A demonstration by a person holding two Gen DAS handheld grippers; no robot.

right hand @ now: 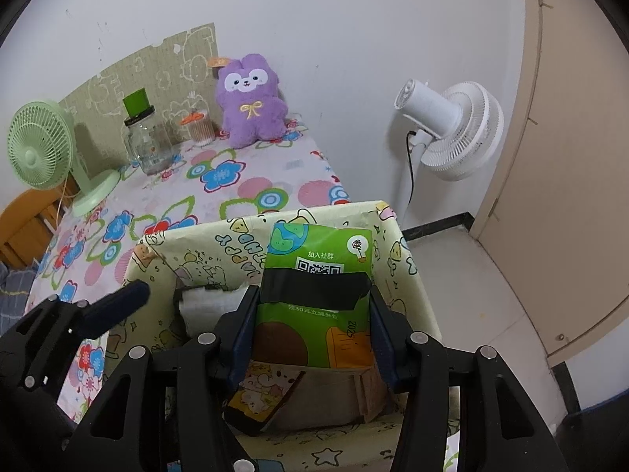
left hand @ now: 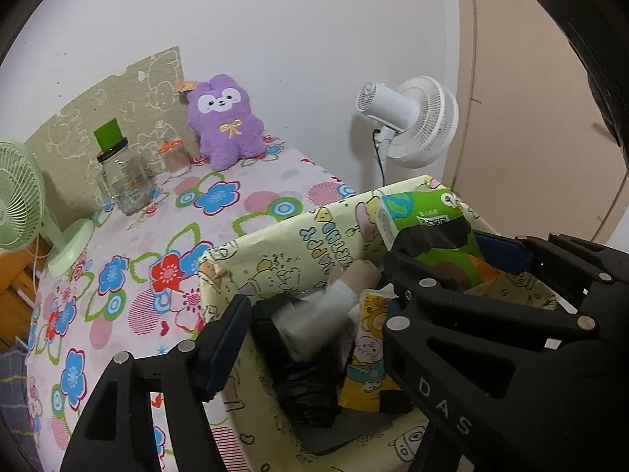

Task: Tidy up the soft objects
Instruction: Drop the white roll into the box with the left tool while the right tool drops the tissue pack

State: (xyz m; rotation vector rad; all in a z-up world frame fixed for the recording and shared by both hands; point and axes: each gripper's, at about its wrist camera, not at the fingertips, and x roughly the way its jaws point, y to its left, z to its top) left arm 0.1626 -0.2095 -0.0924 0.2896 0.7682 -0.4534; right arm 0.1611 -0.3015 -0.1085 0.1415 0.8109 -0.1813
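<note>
A bench (right hand: 251, 196) covered with a flowered cloth is seen against a white wall, with a beige door (right hand: 570, 157) to the right. At the bench's near edge a yellow cartoon-printed box (right hand: 397, 244) is placed, open at the top. Two fans are counted: one white fan (right hand: 452, 129) standing on the floor beside the bench, one green fan (right hand: 39, 145) on the bench's far left. One purple plush toy (right hand: 249, 98) is propped upright against the wall at the back of the bench, well apart from the box. One glass jar (right hand: 147, 145) with a green-topped lid and one small tub (right hand: 200, 128) are noted between the green fan and the toy.

Inside the box, one black bag (left hand: 302, 385), one yellow printed pack (left hand: 367, 354) and a blurred white item (left hand: 318, 314) are observed.

One green tissue pack (right hand: 314, 299) is clamped upright between the pads of the right gripper (right hand: 314, 326), over the box's right half. The left gripper (left hand: 318, 314) is angled down into the box's left half with its jaws well apart; whether the white item touches them cannot be told.
</note>
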